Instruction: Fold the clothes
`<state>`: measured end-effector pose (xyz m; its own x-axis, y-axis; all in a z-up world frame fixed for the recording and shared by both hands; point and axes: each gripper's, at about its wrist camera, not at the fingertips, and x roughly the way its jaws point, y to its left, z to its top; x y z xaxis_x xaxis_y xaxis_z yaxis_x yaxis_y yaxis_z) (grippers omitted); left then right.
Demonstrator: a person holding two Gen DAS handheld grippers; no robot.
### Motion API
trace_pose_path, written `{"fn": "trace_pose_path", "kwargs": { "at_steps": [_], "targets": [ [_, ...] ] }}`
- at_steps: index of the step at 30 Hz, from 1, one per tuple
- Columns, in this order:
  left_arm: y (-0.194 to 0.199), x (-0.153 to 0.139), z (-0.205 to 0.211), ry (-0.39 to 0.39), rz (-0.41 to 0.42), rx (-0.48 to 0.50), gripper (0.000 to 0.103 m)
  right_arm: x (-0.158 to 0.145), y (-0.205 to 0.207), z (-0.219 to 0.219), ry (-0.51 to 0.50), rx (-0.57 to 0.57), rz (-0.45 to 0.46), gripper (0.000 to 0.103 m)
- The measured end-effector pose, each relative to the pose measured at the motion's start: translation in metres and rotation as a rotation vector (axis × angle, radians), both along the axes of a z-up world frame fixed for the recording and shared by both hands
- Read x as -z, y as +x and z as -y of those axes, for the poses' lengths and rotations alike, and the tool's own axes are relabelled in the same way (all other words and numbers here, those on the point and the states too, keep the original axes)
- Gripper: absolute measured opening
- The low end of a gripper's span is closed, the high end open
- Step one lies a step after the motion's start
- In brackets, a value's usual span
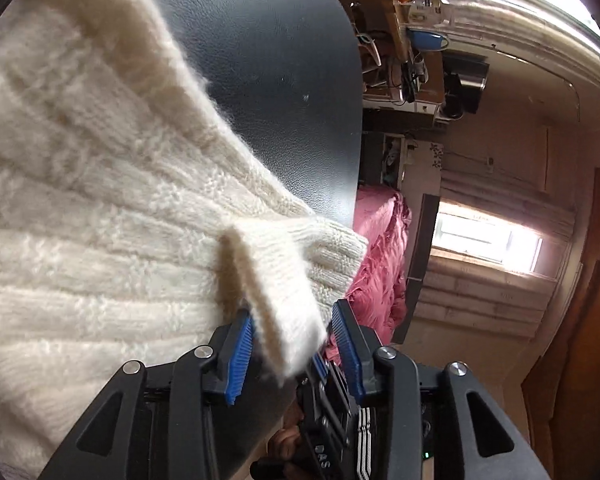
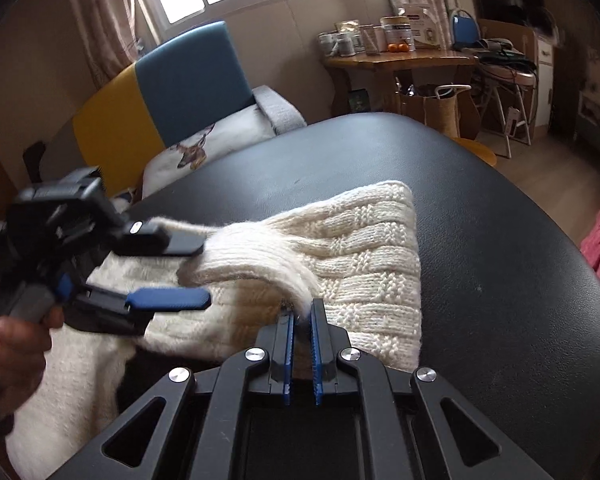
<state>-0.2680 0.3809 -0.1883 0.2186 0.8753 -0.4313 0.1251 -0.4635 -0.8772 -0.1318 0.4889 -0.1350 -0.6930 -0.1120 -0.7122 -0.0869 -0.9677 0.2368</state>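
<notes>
the cream cable-knit sweater (image 2: 364, 264) lies on the black tabletop (image 2: 500, 240), its body running away from the right gripper (image 2: 302, 322), whose fingers are pinched shut on a ribbed edge lifted just in front of them. the left gripper (image 1: 294, 344) has fingers spread wide around the ribbed cuff (image 1: 284, 280), not yet clamped, so the cuff sits between them and closing looks like the next need.
</notes>
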Motion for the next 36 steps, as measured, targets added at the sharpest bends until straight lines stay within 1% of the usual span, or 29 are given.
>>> {"fn": "trace_pose_path", "kwargs": {
  "at_steps": [1,2,3,4,7,8,9,10,11,12,13,14,16,18,19,21,22,23,26,29,31,34,36],
  "targets": [
    [0.002,-0.001,-0.006,-0.003,-0.004,0.011,0.038,0.001,0.0,0.003,0.004,-0.009,0.004,0.008],
    [0.005,-0.004,-0.009,-0.016,-0.027,0.015,0.031,0.003,0.0,0.005,0.007,-0.017,0.006,0.008],
    [0.007,-0.009,-0.011,-0.03,-0.055,0.017,0.014,0.003,0.0,0.007,0.012,-0.021,0.004,0.008],
    [0.006,-0.016,-0.011,-0.048,-0.1,0.013,0.008,0.004,0.0,0.008,0.019,-0.023,0.0,0.008],
    [-0.003,-0.046,-0.003,-0.083,-0.228,-0.018,0.006,0.004,0.0,0.005,0.011,0.005,0.008,0.009],
    [-0.007,-0.057,0.003,-0.095,-0.27,-0.039,0.006,0.002,0.001,0.004,-0.003,0.012,0.001,0.014],
    [-0.012,-0.069,0.01,-0.096,-0.303,-0.063,0.006,-0.003,0.004,0.001,-0.027,0.028,-0.022,0.027],
    [-0.017,-0.081,0.017,-0.098,-0.335,-0.087,0.006,-0.008,0.008,-0.001,-0.054,0.045,-0.048,0.036],
    [-0.022,-0.092,0.024,-0.099,-0.367,-0.11,0.006,-0.014,0.012,-0.004,-0.08,0.063,-0.075,0.057],
    [-0.026,-0.103,0.032,-0.101,-0.394,-0.126,0.006,-0.016,0.016,-0.008,-0.144,0.078,-0.092,0.071],
    [-0.031,-0.115,0.041,-0.104,-0.416,-0.142,0.006,-0.018,0.019,-0.012,-0.218,0.091,-0.106,0.075],
    [-0.034,-0.125,0.051,-0.104,-0.438,-0.158,0.006,-0.019,0.022,-0.016,-0.292,0.105,-0.12,0.077],
    [-0.038,-0.146,0.075,-0.093,-0.477,-0.194,0.006,-0.012,0.026,-0.022,-0.494,0.104,-0.12,0.079],
    [-0.039,-0.163,0.101,-0.082,-0.509,-0.226,0.006,-0.001,0.03,-0.022,-0.691,0.097,-0.133,0.087],
    [-0.039,-0.17,0.114,-0.076,-0.523,-0.241,0.006,0.004,0.032,-0.021,-0.789,0.093,-0.141,0.089],
    [-0.038,-0.185,0.142,-0.064,-0.55,-0.27,0.006,0.016,0.032,-0.013,-0.966,0.085,-0.146,0.101],
    [-0.038,-0.192,0.155,-0.058,-0.564,-0.285,0.006,0.022,0.031,-0.009,-1.054,0.08,-0.149,0.102],
    [-0.037,-0.199,0.169,-0.052,-0.578,-0.299,0.006,0.026,0.03,-0.004,-1.119,0.077,-0.152,0.103],
    [-0.036,-0.221,0.21,-0.034,-0.619,-0.344,0.006,0.034,0.022,0.022,-1.243,0.072,-0.143,0.103],
    [-0.029,-0.236,0.25,-0.028,-0.654,-0.385,0.006,0.04,0.009,0.047,-1.33,0.072,-0.131,0.103],
    [-0.02,-0.24,0.278,-0.025,-0.667,-0.417,0.006,0.042,-0.004,0.062,-1.351,0.079,-0.12,0.103],
    [-0.007,-0.24,0.328,-0.024,-0.678,-0.476,0.006,0.044,-0.022,0.082,-1.33,0.095,-0.082,0.103],
    [0.004,-0.232,0.363,-0.054,-0.697,-0.517,0.006,0.046,-0.03,0.092,-1.31,0.106,-0.064,0.103]
  ]
}}
